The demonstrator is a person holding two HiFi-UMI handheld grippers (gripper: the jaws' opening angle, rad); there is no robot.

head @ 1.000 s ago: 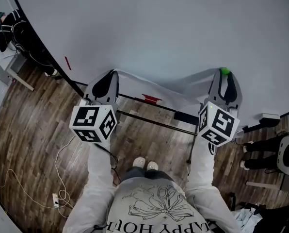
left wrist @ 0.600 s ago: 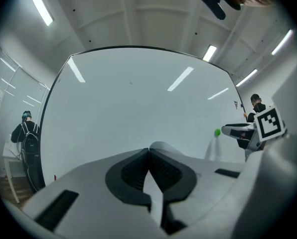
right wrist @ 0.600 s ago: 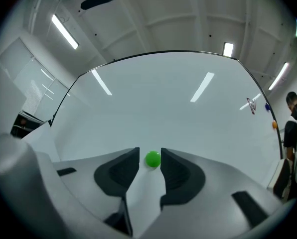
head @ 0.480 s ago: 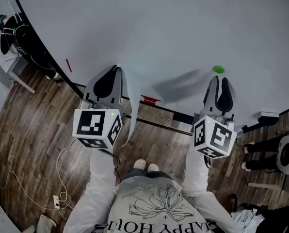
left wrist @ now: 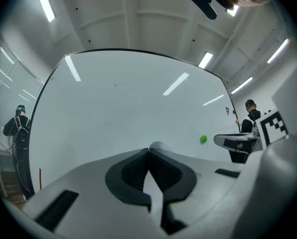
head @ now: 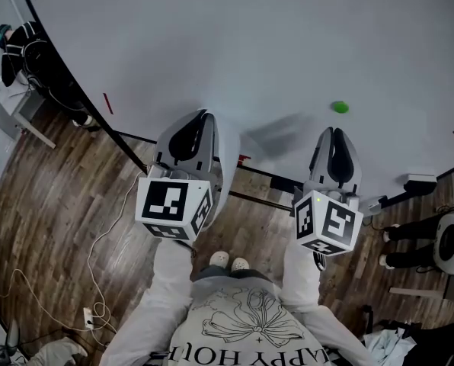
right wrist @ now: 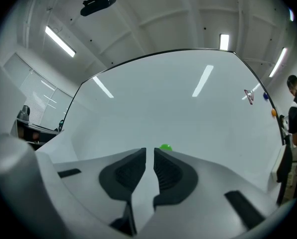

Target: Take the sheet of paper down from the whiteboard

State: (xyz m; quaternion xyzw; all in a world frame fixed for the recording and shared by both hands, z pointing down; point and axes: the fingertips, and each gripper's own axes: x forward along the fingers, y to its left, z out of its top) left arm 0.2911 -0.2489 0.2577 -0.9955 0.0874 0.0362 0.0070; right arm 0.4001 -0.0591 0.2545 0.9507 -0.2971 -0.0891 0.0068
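Note:
The white sheet of paper (head: 225, 162) is off the whiteboard (head: 250, 44) and hangs limp down the right side of my left gripper (head: 203, 116), which is shut on its edge. In the left gripper view the pads (left wrist: 138, 171) meet at the tips of that gripper (left wrist: 149, 149). My right gripper (head: 332, 131) points at the board just below a green magnet (head: 339, 107). Its jaws are closing, a narrow gap shows between them, and nothing is in it (right wrist: 148, 150). The magnet (right wrist: 165, 147) sits just beyond the tips.
A person in dark clothes (head: 21, 48) stands at the board's left end. Below the board runs a black rail with a red marker (head: 242, 157). An eraser (head: 423, 183) lies at the right, and cables (head: 97, 280) lie on the wood floor.
The sheet was stretched between both grippers with one corner under the green magnet. It has come free there and now hangs from the left gripper alone. Both grippers shifted inward; the right jaws narrowed.

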